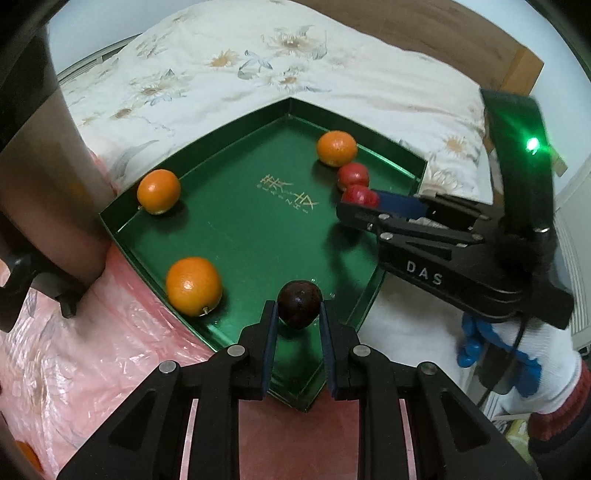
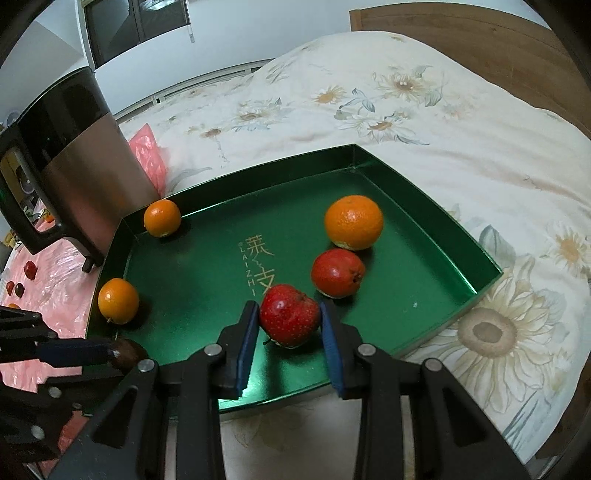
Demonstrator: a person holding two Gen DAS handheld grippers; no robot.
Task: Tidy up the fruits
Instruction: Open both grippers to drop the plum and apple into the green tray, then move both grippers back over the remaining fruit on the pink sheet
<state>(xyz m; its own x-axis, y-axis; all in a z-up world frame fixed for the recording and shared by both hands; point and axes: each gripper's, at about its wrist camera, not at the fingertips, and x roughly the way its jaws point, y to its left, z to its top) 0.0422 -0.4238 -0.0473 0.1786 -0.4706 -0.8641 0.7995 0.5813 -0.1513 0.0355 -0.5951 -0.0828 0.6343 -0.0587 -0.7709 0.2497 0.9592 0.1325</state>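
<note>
A green tray [image 1: 236,243] [image 2: 424,258] lies on the bed. My left gripper [image 1: 298,310] is shut on a dark round fruit [image 1: 299,303] just above the tray's near corner. My right gripper [image 2: 290,317] is shut on a red apple-like fruit [image 2: 290,314] low over the tray floor; the left wrist view shows that fruit [image 1: 360,195] at its tips. Beside it lies a second red fruit [image 2: 338,272] [image 1: 352,174]. Three oranges sit in the tray: one far right [image 2: 353,221] [image 1: 337,147], one in the far left corner [image 2: 161,217] [image 1: 159,191], one on the near left [image 2: 118,301] [image 1: 193,285].
A tall steel and black appliance [image 2: 70,158] [image 1: 48,177] stands by the tray's left side on pink plastic sheeting [image 1: 74,354]. Small dark and red fruits [image 2: 29,268] lie on that sheeting. A floral quilt [image 2: 369,110] surrounds the tray, with a wooden headboard [image 2: 461,33] behind.
</note>
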